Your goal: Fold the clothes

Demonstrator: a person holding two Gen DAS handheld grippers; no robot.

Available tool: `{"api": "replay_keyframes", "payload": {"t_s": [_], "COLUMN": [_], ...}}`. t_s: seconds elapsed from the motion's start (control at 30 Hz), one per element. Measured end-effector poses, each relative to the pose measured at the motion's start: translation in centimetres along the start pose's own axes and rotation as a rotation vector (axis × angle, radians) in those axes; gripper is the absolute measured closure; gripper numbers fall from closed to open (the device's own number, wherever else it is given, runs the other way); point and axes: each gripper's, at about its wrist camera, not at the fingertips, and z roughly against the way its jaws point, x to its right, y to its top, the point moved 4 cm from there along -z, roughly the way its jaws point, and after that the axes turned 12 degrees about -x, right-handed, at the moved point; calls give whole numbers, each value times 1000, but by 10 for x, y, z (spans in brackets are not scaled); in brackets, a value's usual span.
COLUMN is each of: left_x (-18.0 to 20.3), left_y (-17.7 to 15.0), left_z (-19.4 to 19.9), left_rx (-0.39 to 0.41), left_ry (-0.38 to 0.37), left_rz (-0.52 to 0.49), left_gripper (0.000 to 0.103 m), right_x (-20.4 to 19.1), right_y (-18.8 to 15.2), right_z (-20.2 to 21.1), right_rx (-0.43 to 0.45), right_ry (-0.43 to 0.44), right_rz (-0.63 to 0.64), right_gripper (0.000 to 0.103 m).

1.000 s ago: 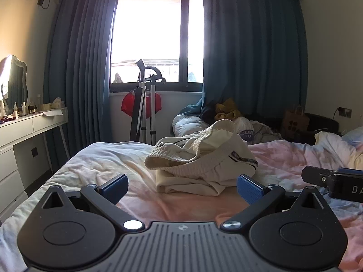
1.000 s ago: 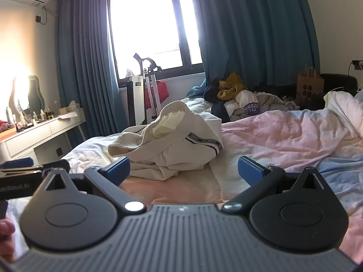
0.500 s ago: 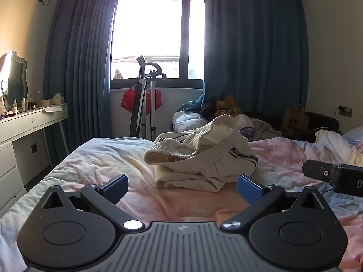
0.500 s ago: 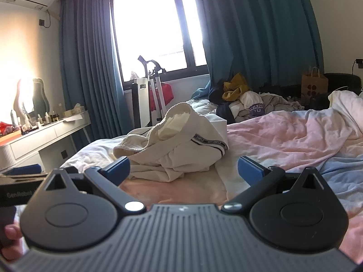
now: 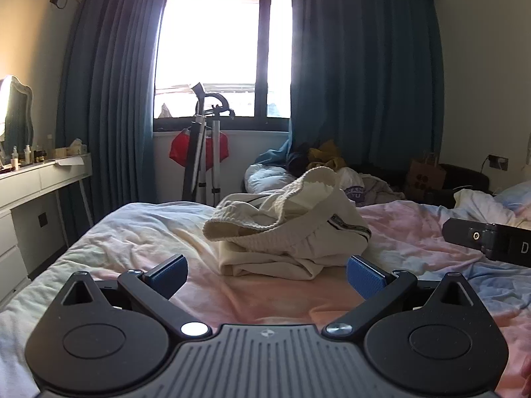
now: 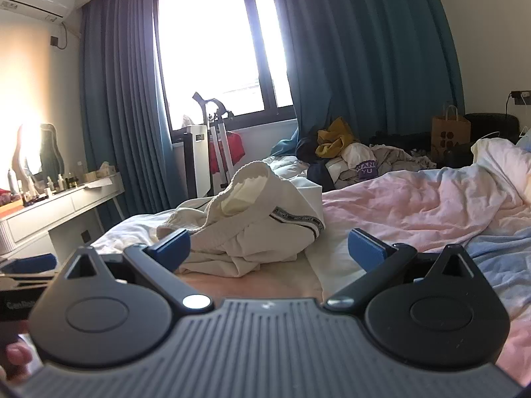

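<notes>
A crumpled cream garment (image 5: 285, 232) with a dark striped band lies in a heap on the bed (image 5: 139, 232), its ribbed hem standing up. It also shows in the right wrist view (image 6: 252, 225). My left gripper (image 5: 267, 273) is open and empty, just short of the heap. My right gripper (image 6: 268, 248) is open and empty, also just in front of it. The right gripper's body (image 5: 488, 240) shows at the right edge of the left wrist view, and the left gripper (image 6: 26, 272) at the left edge of the right wrist view.
A pink and blue duvet (image 6: 431, 205) covers the bed. A pile of other clothes (image 6: 351, 159) lies at the far end. A white dresser (image 5: 36, 185) stands left, a metal stand (image 5: 205, 152) by the window, a paper bag (image 6: 449, 129) at right.
Both grippers have risen and pulled back slightly, so the garment sits lower in both views. The garment itself has not moved.
</notes>
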Motion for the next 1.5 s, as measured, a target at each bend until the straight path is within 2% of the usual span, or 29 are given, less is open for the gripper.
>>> {"api": "replay_keyframes", "payload": {"t_s": [0.17,0.3,0.47,0.6,0.73,0.8,0.97,1.07,1.17,1.2,1.23,1.27,1.33,1.37,1.5], "left_x": [4,-4,-27,-42,-50,-57,-80,-78,-76,-75,-73,-70,-61,-57,-40], "left_y": [4,10,19,31,49,58,74,76,78,81,85,88,98,105,131], "left_z": [-32,-66,-127,-169,-205,-226,-275,-293,-312,-315,-317,-320,-315,-310,-274], "left_rx": [-67,-128,-204,-201,-167,-165,-169,-161,-153,-143,-134,-132,-90,-59,-8], "left_ry": [35,78,158,225,258,281,299,295,290,267,245,230,251,261,187], "left_rz": [-51,-49,-49,-79,-117,-104,-36,-92,-147,-140,-133,-136,-145,-133,-81], "left_gripper": [0,0,2,6,6,7,12,16,23,30,41,47,83,83,88], "right_x": [-2,-1,14,25,31,34,41,43,43,43,43,42,40,39,33], "right_y": [-3,-4,-11,-15,-19,-22,-27,-31,-35,-36,-36,-37,-37,-36,-28], "right_z": [-9,-11,-27,-48,-62,-68,-86,-97,-106,-108,-110,-112,-112,-111,-103], "right_rx": [-24,-36,-121,-180,-199,-206,-238,-258,-276,-277,-276,-277,-268,-253,-183], "right_ry": [11,13,58,91,111,122,151,167,176,174,167,158,128,109,59], "right_rz": [10,-4,-96,-181,-244,-261,-318,-334,-346,-344,-338,-331,-307,-289,-217], "right_gripper": [0,0,0,0,0,0,0,0,0,0,0,0,0,0,0]}}
